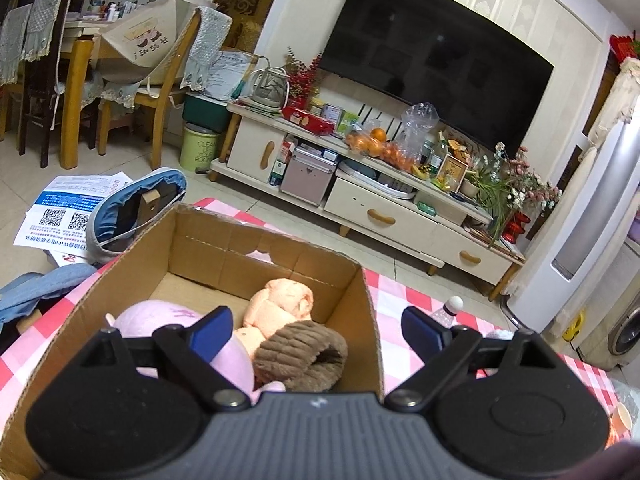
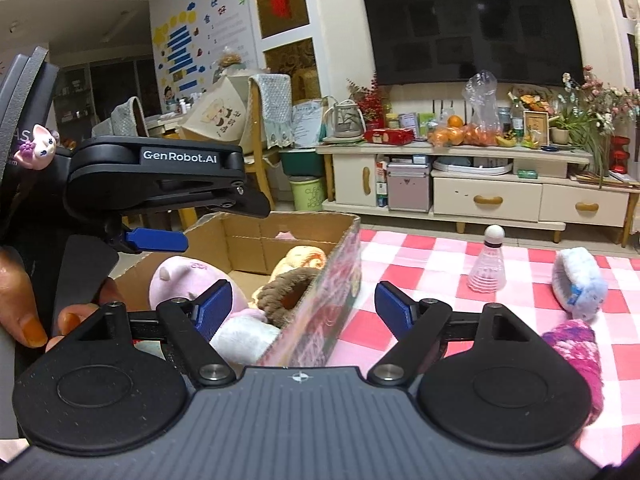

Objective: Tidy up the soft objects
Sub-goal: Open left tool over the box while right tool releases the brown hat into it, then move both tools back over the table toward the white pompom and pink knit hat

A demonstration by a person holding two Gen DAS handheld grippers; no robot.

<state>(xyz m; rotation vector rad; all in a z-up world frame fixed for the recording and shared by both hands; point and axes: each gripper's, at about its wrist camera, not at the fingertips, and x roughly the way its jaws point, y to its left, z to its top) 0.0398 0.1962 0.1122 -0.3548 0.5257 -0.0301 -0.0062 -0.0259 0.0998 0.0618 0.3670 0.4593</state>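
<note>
Both grippers, left gripper (image 1: 318, 326) and right gripper (image 2: 304, 306), hang released above the cardboard box (image 1: 362, 276) holding 3 soft toys, while the magenta knit piece (image 2: 576, 344) near the tablecloth's front edge could slide off if nudged.

"GenRobot.AI" on left claw (image 2: 160, 240), "CLEAN" on green bin (image 2: 307, 193)

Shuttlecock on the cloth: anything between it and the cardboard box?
Nothing: the right wrist view shows only bare checked tablecloth between the shuttlecock and the cardboard box.
</note>
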